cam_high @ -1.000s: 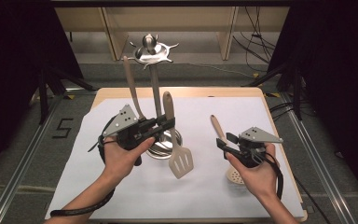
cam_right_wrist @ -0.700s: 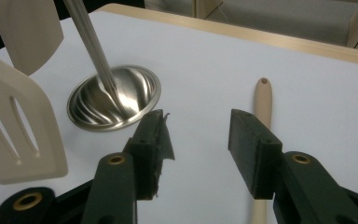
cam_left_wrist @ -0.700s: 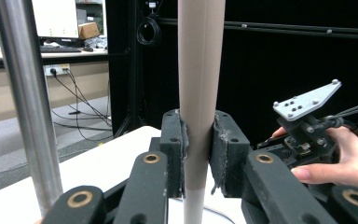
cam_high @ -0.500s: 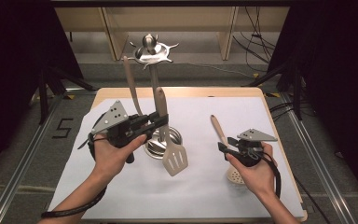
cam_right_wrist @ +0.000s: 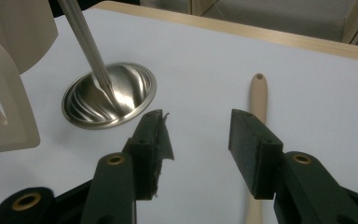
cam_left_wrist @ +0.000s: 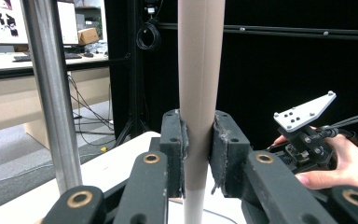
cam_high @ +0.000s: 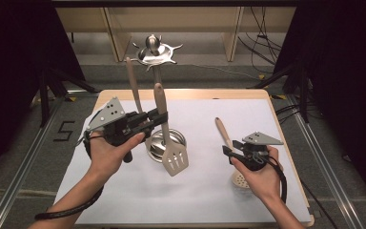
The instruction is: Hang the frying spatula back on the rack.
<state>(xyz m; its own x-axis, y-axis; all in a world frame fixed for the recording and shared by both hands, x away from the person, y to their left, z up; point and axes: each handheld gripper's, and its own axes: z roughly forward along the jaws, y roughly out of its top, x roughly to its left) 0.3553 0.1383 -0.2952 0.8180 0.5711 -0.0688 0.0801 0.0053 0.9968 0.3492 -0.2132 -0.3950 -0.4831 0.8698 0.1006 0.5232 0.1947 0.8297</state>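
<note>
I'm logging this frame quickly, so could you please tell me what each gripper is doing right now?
Left gripper: shut on the spatula handle.
Right gripper: open, holding nothing, over the spoon.

The stand point(cam_high: 158, 102) rises mid-table point(cam_high: 286, 138), with the spatula point(cam_high: 169, 138) held upright just before its pole. A spoon point(cam_high: 228, 148) lies on the table, well right.

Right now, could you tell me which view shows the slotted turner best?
The high view: the whole turner hangs upright in the left gripper. The left gripper view shows its handle between the jaws; the right gripper view catches its blade edge.
</note>
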